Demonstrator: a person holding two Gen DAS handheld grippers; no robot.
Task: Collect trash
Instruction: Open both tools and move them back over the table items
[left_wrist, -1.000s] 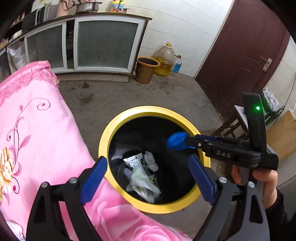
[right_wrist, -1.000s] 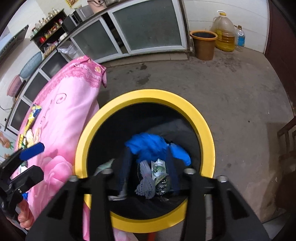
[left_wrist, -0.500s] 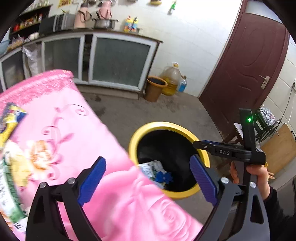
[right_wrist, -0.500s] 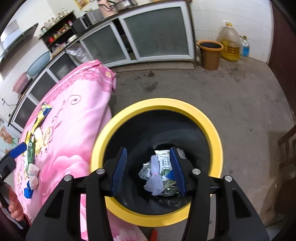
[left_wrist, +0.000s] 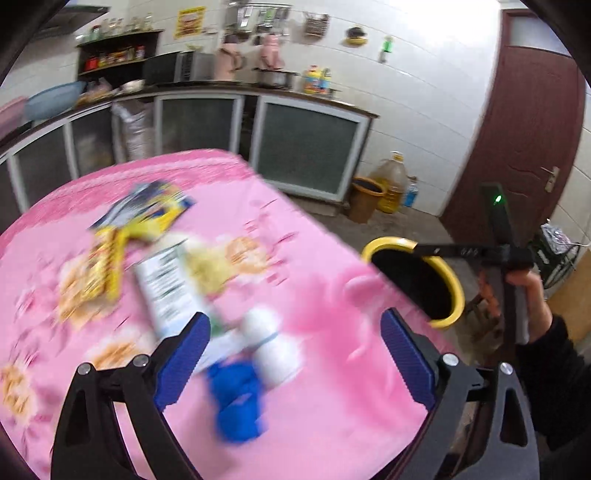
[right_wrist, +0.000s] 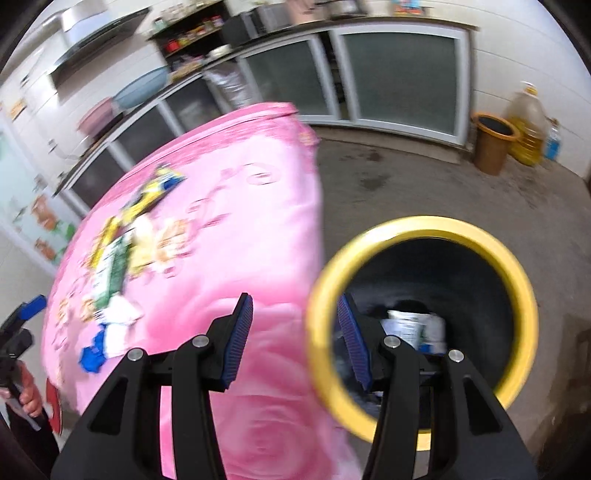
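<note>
Blurred trash lies on the pink flowered tablecloth (left_wrist: 332, 424): a yellow and blue wrapper (left_wrist: 147, 214), a yellow packet (left_wrist: 103, 269), a white and green packet (left_wrist: 166, 291), a white crumpled piece (left_wrist: 269, 347) and a blue piece (left_wrist: 236, 406). My left gripper (left_wrist: 295, 354) hangs open over the white and blue pieces, holding nothing. The yellow-rimmed black bin (right_wrist: 424, 225) stands on the floor beside the table, with wrappers (right_wrist: 410, 328) inside. My right gripper (right_wrist: 295, 339) is open and empty, straddling the bin's near rim and the cloth's edge (right_wrist: 258, 406).
Glass-fronted cabinets (left_wrist: 306, 147) line the far wall. A brown bucket (right_wrist: 493, 142) and an oil jug (right_wrist: 528, 125) stand on the concrete floor. A dark red door (left_wrist: 517, 140) is at the right. A hand (left_wrist: 528, 295) holds my right gripper (left_wrist: 424, 251) over the bin.
The blue piece left my right gripper and lies in the bin. Both grippers swung left, away from the bin. The left one now hangs over the trash on the table.
</note>
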